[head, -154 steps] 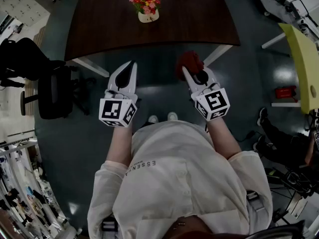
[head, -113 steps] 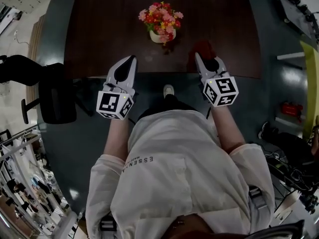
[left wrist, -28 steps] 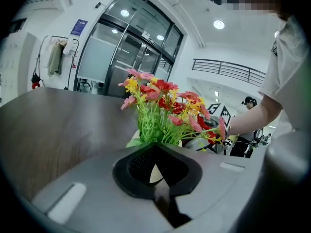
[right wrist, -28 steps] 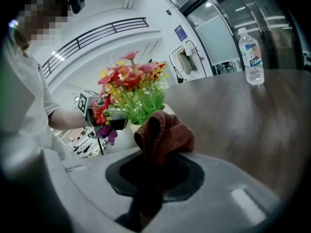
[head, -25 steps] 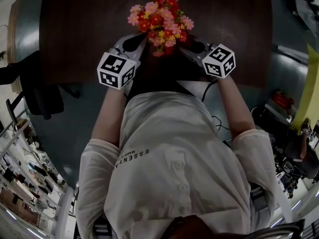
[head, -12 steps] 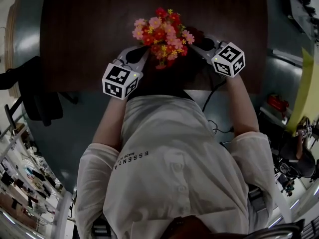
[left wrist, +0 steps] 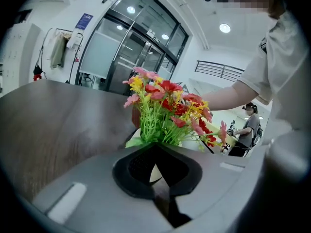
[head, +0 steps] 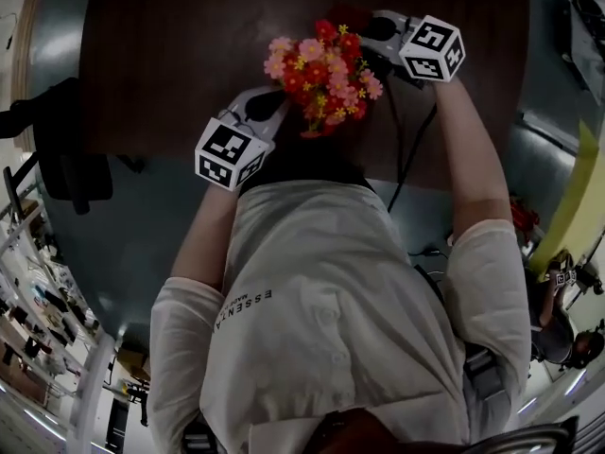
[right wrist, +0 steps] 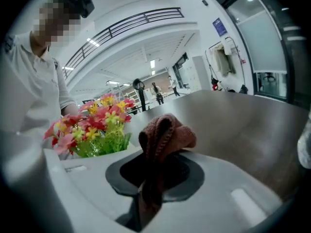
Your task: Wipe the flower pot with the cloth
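The flower pot (left wrist: 155,172) stands on the dark wooden table (head: 170,55), towards its near edge, under a bunch of red, pink and yellow flowers (head: 326,72); from the head view the blooms hide the pot itself. The left gripper (head: 272,110) comes in from the near left, its tip against the pot; in the left gripper view its jaws are drawn in on a cream sliver of the pot's wall, apparently pinching it. The right gripper (head: 373,28) sits on the far right side of the flowers, just beside them; its jaws are pressed together on a brick-red knitted cloth (right wrist: 165,135), which bunches up in a fold above the tips; whether the cloth touches the pot cannot be told.
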The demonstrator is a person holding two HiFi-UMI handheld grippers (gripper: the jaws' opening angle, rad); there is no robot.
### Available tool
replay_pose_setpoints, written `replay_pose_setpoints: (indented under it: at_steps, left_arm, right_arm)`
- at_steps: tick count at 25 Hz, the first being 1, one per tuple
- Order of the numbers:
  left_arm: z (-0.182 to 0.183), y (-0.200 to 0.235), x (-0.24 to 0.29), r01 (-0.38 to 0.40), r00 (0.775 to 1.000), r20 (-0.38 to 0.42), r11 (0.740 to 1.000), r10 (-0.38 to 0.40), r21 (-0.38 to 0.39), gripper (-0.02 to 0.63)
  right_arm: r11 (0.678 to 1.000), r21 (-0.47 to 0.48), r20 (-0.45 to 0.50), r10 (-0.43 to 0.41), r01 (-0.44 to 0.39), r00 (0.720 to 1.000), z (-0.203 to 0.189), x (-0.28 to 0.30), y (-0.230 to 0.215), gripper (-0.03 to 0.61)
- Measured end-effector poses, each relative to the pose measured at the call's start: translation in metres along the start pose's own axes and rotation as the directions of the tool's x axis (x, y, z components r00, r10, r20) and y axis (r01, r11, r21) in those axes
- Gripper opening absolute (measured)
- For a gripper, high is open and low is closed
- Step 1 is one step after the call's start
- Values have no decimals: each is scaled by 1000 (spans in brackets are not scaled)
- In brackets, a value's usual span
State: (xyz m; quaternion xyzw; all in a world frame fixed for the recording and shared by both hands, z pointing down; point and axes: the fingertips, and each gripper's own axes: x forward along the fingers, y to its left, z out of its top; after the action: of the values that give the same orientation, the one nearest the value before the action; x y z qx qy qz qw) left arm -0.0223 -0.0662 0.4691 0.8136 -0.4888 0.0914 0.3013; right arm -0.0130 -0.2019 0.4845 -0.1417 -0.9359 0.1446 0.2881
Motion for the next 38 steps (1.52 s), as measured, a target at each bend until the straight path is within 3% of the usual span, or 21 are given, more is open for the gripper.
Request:
replay_pose_setpoints:
  at_steps: [2,5,10,13,16,22,29,38]
  left_arm:
    - [3,3,-1,-28,1000,10,1000,27,5,15]
    - [9,3,2,-75,997,19,997,75,-9,15]
    - [9,8,1,-130,991,33,990,132,-52,15]
    - [6,7,0,-160,986,31,985,162,-62,15]
    - [5,9,0,-191,980,29,978,194,-85,15]
    - [4,13,-2,-220,974,21,969,223,-115,15]
    - [5,12,-1,-242,969,29,964,247,-113,15]
    - [6,11,-3,-262,961,61,958,270,-118,15]
  right_arm:
    - [994,-7,-16,107,-107,994,10,17,0,49]
    - [962,2,-41,272,-272,962,20,38,7,49]
    - [886,48,-98,464,-461,881,22,73,23,49]
    - [825,102,-151,565,-556,811,15,81,43,49]
    - [782,157,-172,622,-603,763,11,82,53,49]
    - [786,216,-147,613,-580,776,4,63,44,49]
    - [846,189,-139,525,-498,839,-18,17,34,49]
    - [860,220,-158,496,-460,854,-62,-21,57,49]
